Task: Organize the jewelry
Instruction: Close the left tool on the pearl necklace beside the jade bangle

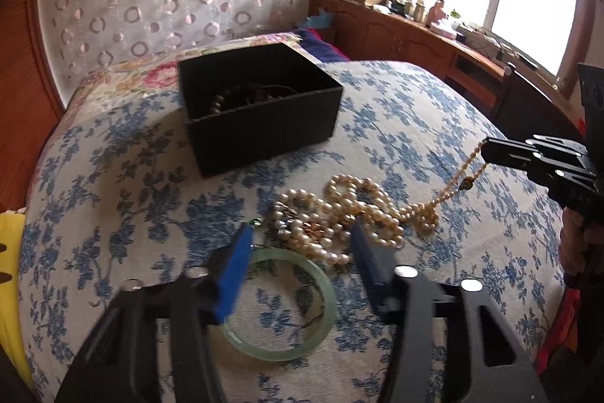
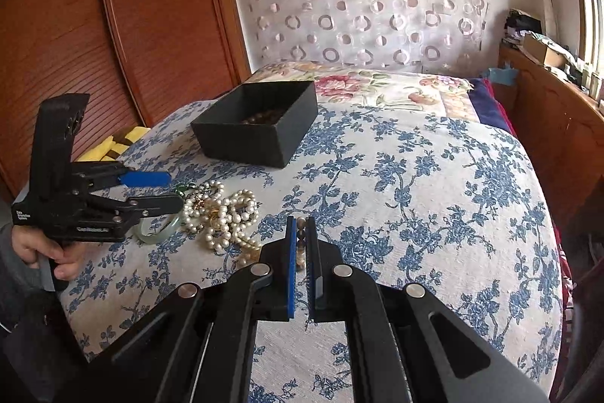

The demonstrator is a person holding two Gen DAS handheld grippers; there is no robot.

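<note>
One strand of small cream beads [image 1: 449, 191] was clamped in the right gripper [image 2: 301, 233], its pads closed together on the strand, which ran taut and slanting down to the heap of pearl necklaces [image 1: 351, 214] on the bed [image 2: 434, 199]. The heap lay well in from the bed's edges, on the blue-flowered cover, short of the black box [image 1: 264, 123] that stood toward the head end with dark beads already inside. A pale green bangle [image 1: 287, 308] lay flat just beside the heap. The left gripper [image 1: 302, 244] hung over that spot with its jaws apart, one blue pad above the bangle's rim, the other at the pearls; nothing was pressed between them.

Risks noted: the held strand appeared tangled with the heavier pearls, so a further pull was likely to drag the whole heap, or strain the thread until it broke. The thin strand could slip from the pads. The left jaws, if closed here, might catch pearls and bangle together.
</note>
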